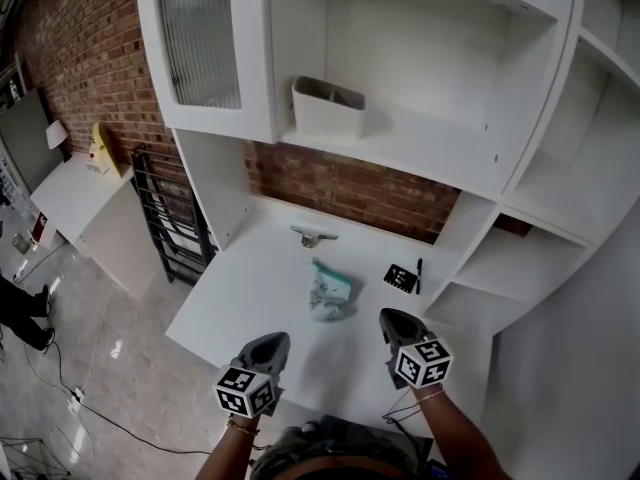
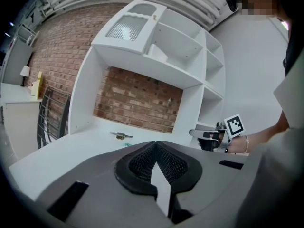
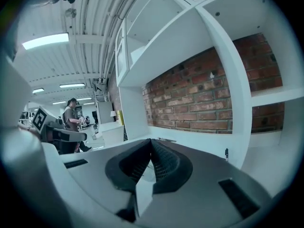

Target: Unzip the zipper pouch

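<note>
no words, numbers or brand names can be read anywhere. the only printed marks are black-and-white square code patterns without letters: the left hand-held gripper (image 1: 272, 346) carries them on its cube (image 1: 246, 392), and the right hand-held gripper (image 1: 395, 320) likewise. a small black card (image 1: 400, 277) on the table (image 1: 240, 298) bears a white pattern too small to make out.

White shelving unit (image 1: 420, 138), red brick wall (image 1: 90, 48), pale glossy floor (image 1: 100, 368)
</note>
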{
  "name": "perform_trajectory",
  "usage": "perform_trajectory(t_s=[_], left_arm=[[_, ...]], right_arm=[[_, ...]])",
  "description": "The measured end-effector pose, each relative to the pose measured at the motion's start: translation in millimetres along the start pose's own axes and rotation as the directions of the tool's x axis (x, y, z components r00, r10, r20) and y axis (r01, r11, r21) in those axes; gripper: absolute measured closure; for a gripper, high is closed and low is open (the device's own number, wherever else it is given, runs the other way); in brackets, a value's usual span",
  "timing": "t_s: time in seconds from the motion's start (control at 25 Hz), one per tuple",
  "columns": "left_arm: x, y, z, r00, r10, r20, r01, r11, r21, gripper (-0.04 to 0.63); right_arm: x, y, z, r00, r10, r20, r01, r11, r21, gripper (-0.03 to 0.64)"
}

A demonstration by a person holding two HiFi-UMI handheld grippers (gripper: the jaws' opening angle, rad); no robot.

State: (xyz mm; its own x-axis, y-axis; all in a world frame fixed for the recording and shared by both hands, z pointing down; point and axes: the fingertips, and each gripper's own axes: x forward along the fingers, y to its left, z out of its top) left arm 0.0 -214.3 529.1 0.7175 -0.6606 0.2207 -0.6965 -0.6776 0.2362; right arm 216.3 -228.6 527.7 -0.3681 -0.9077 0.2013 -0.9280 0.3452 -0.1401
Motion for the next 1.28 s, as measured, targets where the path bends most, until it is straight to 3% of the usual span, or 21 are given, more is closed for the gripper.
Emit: perform_trajectory(t_s=[0.4,1.28], left_arm=[[-7,-5,-3,0.998,0.059,-0.005,-0.059,0.996,0.067,0.594],[-5,7,3,0.992,0.127,0.022,-0.129,0.988,0.083,0.594]], right_arm=[[-28,13,10,0.997,-0.032,0.064,0.034,0.999,-0.019,0.615],[-16,17,7,0.999,-0.025,0.033,0.027,0.998,-0.062,0.615]])
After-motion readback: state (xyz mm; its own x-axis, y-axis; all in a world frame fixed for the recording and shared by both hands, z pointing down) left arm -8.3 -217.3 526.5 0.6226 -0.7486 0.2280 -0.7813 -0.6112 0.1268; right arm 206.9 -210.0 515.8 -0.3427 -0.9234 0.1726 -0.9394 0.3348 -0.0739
